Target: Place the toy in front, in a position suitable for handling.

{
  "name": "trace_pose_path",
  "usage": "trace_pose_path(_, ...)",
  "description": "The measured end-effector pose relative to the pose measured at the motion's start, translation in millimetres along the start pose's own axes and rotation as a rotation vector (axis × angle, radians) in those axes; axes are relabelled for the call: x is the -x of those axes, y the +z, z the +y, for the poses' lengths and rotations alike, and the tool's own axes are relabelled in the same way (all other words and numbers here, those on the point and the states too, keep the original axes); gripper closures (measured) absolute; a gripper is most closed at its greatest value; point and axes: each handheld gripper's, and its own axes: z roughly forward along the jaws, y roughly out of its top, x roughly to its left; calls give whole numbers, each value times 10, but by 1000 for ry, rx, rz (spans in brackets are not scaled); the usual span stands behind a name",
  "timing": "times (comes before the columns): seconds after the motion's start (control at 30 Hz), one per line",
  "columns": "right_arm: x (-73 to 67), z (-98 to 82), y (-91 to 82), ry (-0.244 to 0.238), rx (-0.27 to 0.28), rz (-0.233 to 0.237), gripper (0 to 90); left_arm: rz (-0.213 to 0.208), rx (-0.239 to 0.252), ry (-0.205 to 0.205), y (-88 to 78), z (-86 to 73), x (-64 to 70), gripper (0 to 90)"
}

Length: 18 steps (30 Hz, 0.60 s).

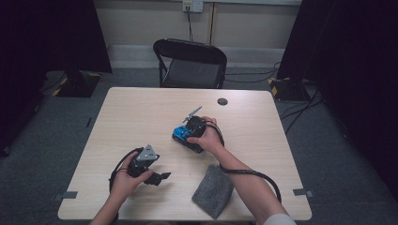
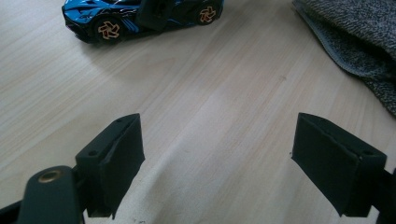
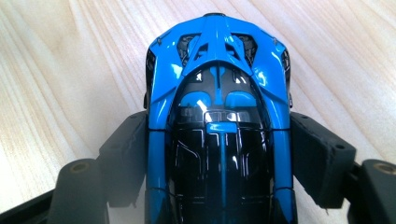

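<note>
The right hand-held gripper sits over a blue and black toy car near the middle of the worktop, a little toward its right edge. In the right gripper view both black jaws lie flat against the car's sides, clamped on it, with the car on the wood. The left hand-held gripper rests near the front left corner, jaws spread wide with bare worktop between them. From there the car lies well apart. A grey cloth lies at the front edge, right of centre.
</note>
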Motion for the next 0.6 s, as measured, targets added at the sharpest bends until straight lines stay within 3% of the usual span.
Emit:
trace_pose_path(0.13,-11,-26,-9,-26,-11,8,270,1,1,1,4,6,15,161)
trace_pose_path(0.3,7,-90,-37,-23,6,15,269,-5,3,6,18,19,40,161)
trace_pose_path(0.6,15,-201,-55,-50,21,30,262,-55,14,42,55,153,209,158)
